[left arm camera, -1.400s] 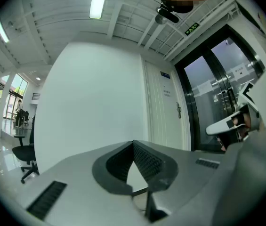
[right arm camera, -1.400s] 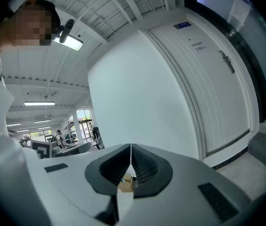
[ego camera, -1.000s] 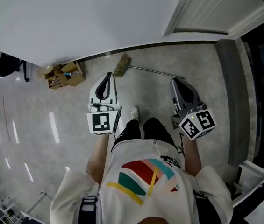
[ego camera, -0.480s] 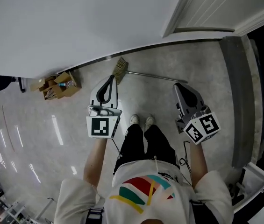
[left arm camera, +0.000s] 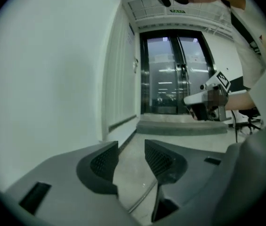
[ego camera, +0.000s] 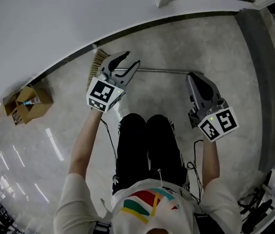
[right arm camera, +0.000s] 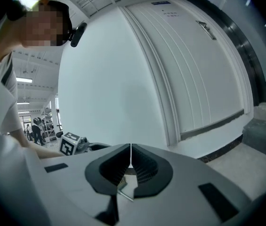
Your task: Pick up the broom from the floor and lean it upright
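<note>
The broom lies flat on the floor along the white wall, straw bristles (ego camera: 97,62) to the left and thin metal handle (ego camera: 161,71) running right. My left gripper (ego camera: 130,60) hovers over the handle just beside the bristles. Its jaws have just been opening and stand wide, pinching nothing. In the left gripper view the handle (left arm camera: 140,201) passes below the left gripper (left arm camera: 131,149). My right gripper (ego camera: 192,75) is shut and empty by the handle's far end. A short piece of the handle (right arm camera: 123,192) shows under the shut right gripper (right arm camera: 131,147).
A cardboard box (ego camera: 27,104) of clutter stands at the left by the wall. The person's dark trouser legs (ego camera: 147,145) are bent low between the arms. A grey threshold strip (ego camera: 261,57) runs down the right. A white panelled door (right arm camera: 203,79) is ahead; cables (ego camera: 254,204) lie at lower right.
The person has crouched and both grippers have dropped toward the floor. The left gripper moved forward over the broom handle and its jaws went from shut to wide open.
</note>
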Motion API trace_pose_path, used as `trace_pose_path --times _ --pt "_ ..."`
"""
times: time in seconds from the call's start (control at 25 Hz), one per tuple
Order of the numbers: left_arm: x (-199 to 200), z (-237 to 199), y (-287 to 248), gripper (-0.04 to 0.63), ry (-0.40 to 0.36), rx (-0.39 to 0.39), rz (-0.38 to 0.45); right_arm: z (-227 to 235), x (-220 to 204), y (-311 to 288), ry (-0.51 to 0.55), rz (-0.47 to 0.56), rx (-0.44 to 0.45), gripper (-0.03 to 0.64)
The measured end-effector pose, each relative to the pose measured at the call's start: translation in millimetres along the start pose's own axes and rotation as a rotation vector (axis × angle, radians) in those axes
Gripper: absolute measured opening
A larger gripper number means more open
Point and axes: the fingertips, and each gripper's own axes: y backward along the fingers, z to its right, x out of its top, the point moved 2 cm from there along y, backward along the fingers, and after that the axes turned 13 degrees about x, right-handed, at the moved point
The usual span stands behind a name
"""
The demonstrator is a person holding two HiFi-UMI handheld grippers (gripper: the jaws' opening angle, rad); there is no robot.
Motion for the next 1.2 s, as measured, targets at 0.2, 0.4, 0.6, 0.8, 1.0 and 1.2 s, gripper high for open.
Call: trace_pose_path --times 0.2,0.4,0.6,0.8,1.0,1.2 --pt "-164.6 47.6 -105.7 0.201 -0.132 -0.243 -0.22 60.2 -122.9 13.3 0.006 0.005 -0.079 0.014" --pt "-274.0 109.2 -167.4 0.201 -0.345 -0.513 -0.39 93.4 -198.7 42.6 -0.025 -0.029 -0.155 0.014" --pt "-344.9 141.9 -209.1 0.199 -0.462 -0.589 -0.522 109.9 -249.1 69.7 -0.063 -0.086 -0.21 0.014" --pt "-386.5 142.3 -229.1 0.198 -0.529 -0.602 -0.628 114.3 -276.8 75.9 -0.103 -0.104 -0.231 0.014" --pt "-396.6 125.4 -226.8 0.196 -0.572 -0.608 -0.667 114.0 -289.6 63.1 -0.107 -0.113 -0.204 0.014" --pt "-417.8 113.6 -220.8 0.164 -0.648 -0.614 -0.73 110.9 -295.6 48.0 -0.121 -0.11 -0.164 0.014"
